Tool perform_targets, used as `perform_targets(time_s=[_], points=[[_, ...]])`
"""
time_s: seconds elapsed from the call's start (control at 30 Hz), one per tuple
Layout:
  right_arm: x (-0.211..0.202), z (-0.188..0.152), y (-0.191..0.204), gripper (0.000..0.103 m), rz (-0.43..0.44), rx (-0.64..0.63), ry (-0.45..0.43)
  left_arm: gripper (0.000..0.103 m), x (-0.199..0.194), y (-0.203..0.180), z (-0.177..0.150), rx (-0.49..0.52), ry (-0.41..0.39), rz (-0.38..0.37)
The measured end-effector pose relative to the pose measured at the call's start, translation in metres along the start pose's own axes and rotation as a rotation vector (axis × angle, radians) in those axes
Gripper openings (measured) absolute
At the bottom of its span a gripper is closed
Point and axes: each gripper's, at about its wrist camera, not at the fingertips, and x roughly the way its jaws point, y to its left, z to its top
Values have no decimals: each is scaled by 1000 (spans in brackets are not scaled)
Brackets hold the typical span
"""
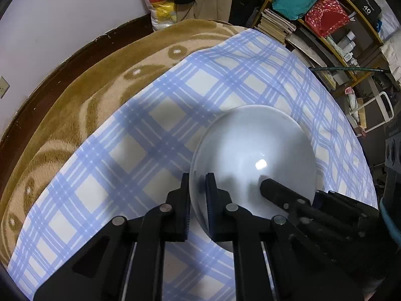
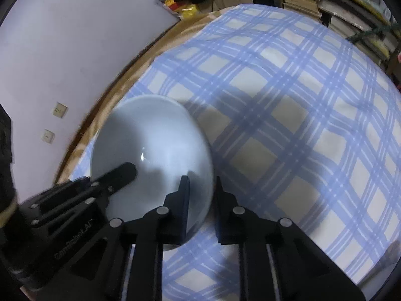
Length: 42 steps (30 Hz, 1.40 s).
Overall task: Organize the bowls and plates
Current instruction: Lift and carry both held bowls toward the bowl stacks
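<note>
One glossy white ceramic bowl (image 1: pixel 253 158) sits on the blue-and-white plaid cloth (image 1: pixel 155 135) covering the bench. Left gripper (image 1: pixel 198 185): jaws closed on the bowl's left rim, one finger inside, one outside. Right gripper (image 2: pixel 201 188): jaws straddle the opposite rim; contact unclear through blur. A tan patterned blanket (image 1: pixel 75 105) lies beyond the cloth.

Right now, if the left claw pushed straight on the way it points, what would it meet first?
The white bowl: the left claw already straddles its rim, so it would push deeper over the wall. Beyond lies the checked cloth.
</note>
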Motion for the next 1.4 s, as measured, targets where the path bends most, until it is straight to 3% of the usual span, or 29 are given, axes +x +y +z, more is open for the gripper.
perform_targets(time_s=[0.27,0.67,0.93,1.1,1.4], points=[[-15,-4,1,15,-6,44,5,12,-11,1,-6,-48,6,-22],[-77,-32,-9,15,-7,-14,-28,13,-63,-45,-33,68,-10,2],[-141,-54,-40,16,4,13,-106,16,-100,-99,-49,105,-38,-31],[-176,-76,-62,15,-48,-1,-139,16,-119,-141,-64,153,-53,-43],[-236,-120,-121,15,-77,84,-226,15,-145,-223,-97,248,-75,-66]])
